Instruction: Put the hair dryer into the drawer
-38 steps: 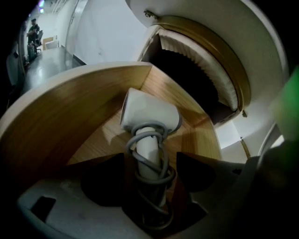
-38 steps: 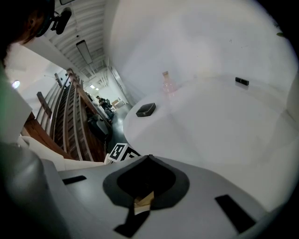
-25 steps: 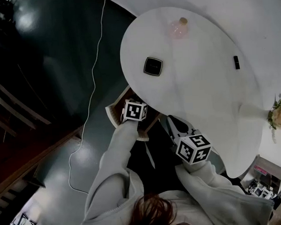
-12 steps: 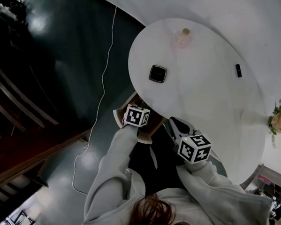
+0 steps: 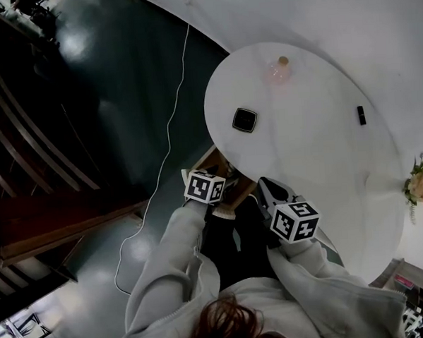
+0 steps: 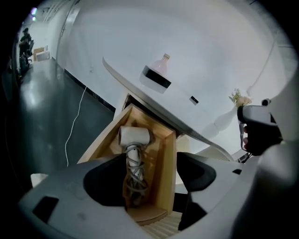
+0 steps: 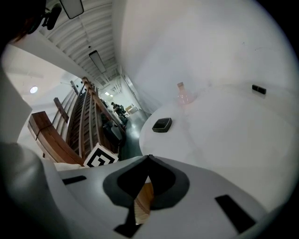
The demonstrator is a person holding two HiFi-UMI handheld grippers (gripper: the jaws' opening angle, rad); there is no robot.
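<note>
- Hair dryer [image 6: 134, 136]: lies inside the open drawer, white, head toward the bench end, handle running back toward the left gripper view's camera, cord [image 6: 133, 170] wound round the handle; touched by neither hand-held gripper
- Drawer [image 6: 167, 158]: pale wood, pulled out from under the bench edge; shows in the head view [image 5: 208, 159] as a wooden corner just ahead of the person's two arms
- Left hand-held gripper [image 6: 149, 186]: hovers above the near end of the drawer, jaws spread wide apart, nothing gripped; between them only the look down onto the coiled cord and the drawer's wooden bottom
- Right hand-held gripper [image 7: 148, 158]: jaws drawn together, tips meeting, a thin wedge of pale wood visible through the slit below the tips; cannot tell whether that wood is pinched or merely lies behind; in the head view [image 5: 263, 187] sits just beside the drawer's right side, close under the bench rim
- Bench [image 5: 317, 159]: white top with a rounded edge; carries a pink bottle [image 5: 280, 70] near its far edge, a black square object [image 5: 244, 119] nearer the drawer, and a small dark item [image 5: 361, 114] well apart to the right
- Flowers [image 5: 420, 178]: pale pink with green, at the right edge of the head view, beyond the bench
- White cable [image 5: 169, 135]: trails across the dark glossy floor [image 5: 109, 99] to the left of the bench
- Sleeves [image 5: 174, 258]: light grey, reaching forward to both hand-held grippers
</note>
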